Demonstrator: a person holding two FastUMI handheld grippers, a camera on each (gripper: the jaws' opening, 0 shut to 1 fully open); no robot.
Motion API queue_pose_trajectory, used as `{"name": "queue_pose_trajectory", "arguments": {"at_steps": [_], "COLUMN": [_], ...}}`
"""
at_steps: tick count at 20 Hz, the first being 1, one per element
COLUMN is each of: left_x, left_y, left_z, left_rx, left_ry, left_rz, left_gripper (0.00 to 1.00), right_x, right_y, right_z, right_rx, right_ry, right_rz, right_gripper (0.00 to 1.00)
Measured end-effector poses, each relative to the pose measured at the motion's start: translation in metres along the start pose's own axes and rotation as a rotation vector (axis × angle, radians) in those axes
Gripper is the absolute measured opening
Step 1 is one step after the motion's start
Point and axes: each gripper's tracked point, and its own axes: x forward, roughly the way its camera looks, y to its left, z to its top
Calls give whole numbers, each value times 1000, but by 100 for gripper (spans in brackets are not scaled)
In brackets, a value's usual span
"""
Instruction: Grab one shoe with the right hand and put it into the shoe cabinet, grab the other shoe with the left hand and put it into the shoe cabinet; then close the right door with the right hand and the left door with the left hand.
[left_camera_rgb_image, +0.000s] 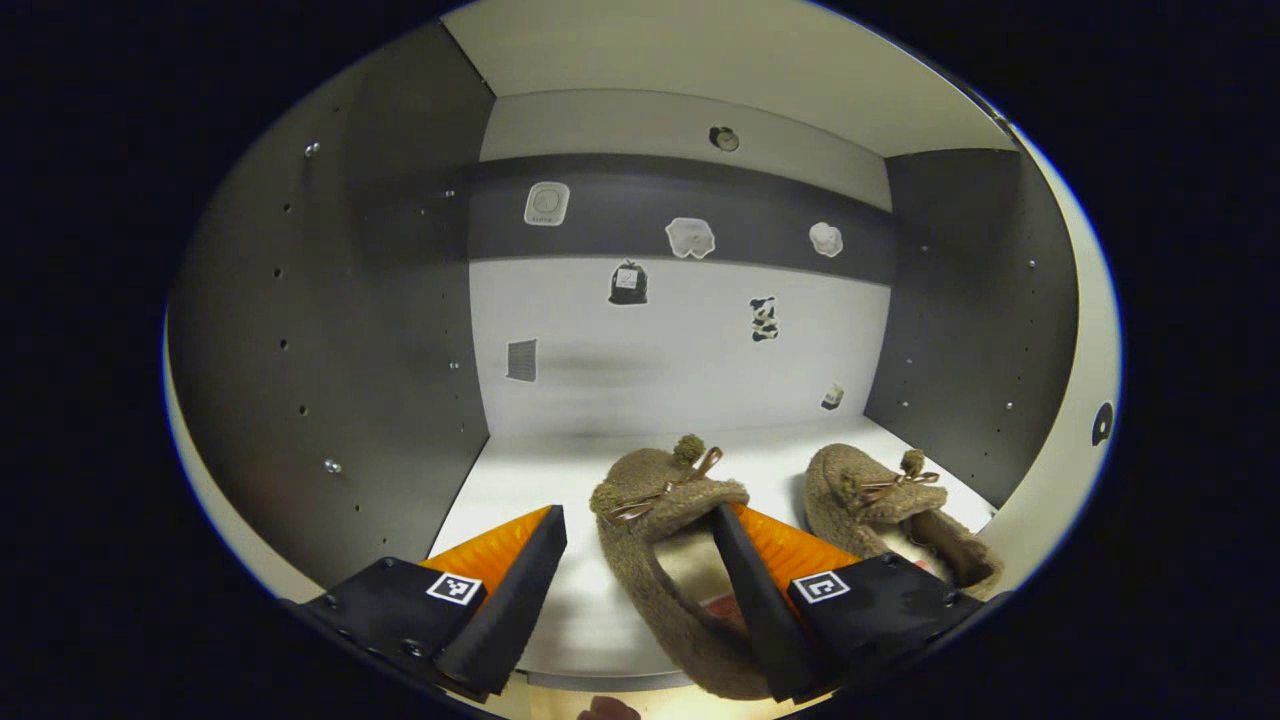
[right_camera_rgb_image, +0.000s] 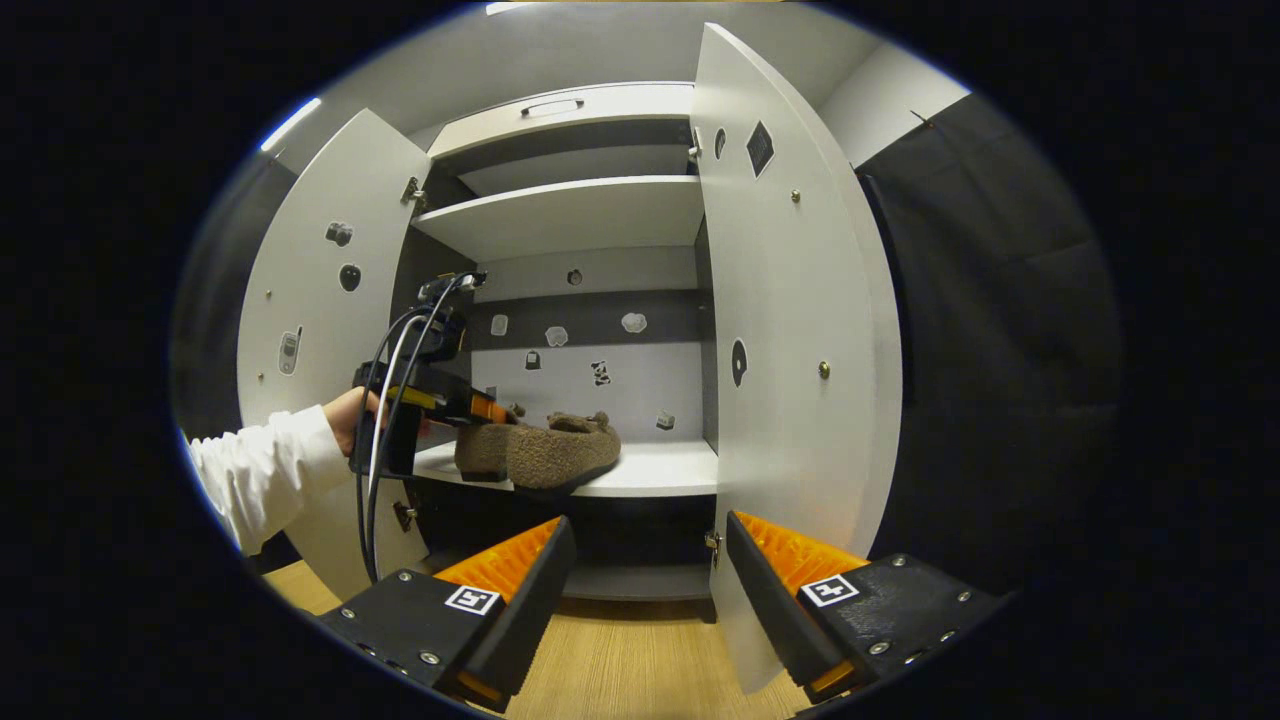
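- Both slippers (left_camera_rgb_image: 665, 545) (left_camera_rgb_image: 900, 505): brown, fuzzy, rough fleece-like cloth.
- Cabinet shelf (left_camera_rgb_image: 520, 480): smooth, matt white board.
- Floor (right_camera_rgb_image: 620, 660): light wood-grain, smooth.
- Sleeve (right_camera_rgb_image: 255, 475): white cloth.

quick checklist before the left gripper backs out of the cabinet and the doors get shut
1. Both shoes on the shelf: ok. Near shoe and far shoe sit side by side on the shelf.
2. Left hand-held gripper released: cannot tell. Its jaws are spread, but one finger sits inside the near shoe.
3. Near shoe fully on the shelf: not ok. Its heel overhangs the front edge.
4. Right hand-held gripper free: ok, open and empty.
5. Right door open and unobstructed: ok.
6. Left door path: not ok. The sleeve is in the opening.
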Motion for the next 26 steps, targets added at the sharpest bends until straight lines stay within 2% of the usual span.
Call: {"name": "queue_pose_trajectory", "arguments": {"at_steps": [5,6,7,9,11,12,18,19,21,23,26], "left_x": [-65,-81,-96,-128,-161,-177,-255,-264,-277,-290,-308], "left_y": [-25,-30,-34,-42,-49,-53,-59,-60,-61,-60,-71], "left_z": [39,42,41,36,21,11,-58,-69,-87,-100,-109], "left_rx": [24,32,41,53,48,40,36,30,18,24,-50], "left_ry": [-170,-197,-223,-272,-300,-306,-319,-322,-317,-316,-342], "left_rz": [-27,-31,-34,-30,-29,-28,22,27,39,51,7], "left_gripper": [97,95,99,94,94,99,94,97,94,97,97], "right_x": [2,1,0,-2,-7,-10,-37,-45,-62,-79,-93], "right_y": [4,5,5,9,13,15,15,13,6,-6,-39], "right_z": [0,1,3,5,7,8,10,11,8,6,27], "right_rx": [2,-2,-7,-11,0,3,5,-1,-8,0,2], "right_ry": [-1,-5,-9,-17,-22,-28,-39,-45,-46,-25,-33], "right_rz": [5,6,7,15,30,34,31,26,9,-6,-54], "right_gripper": [94,94,94,94,94,94,94,94,94,94,94]}}
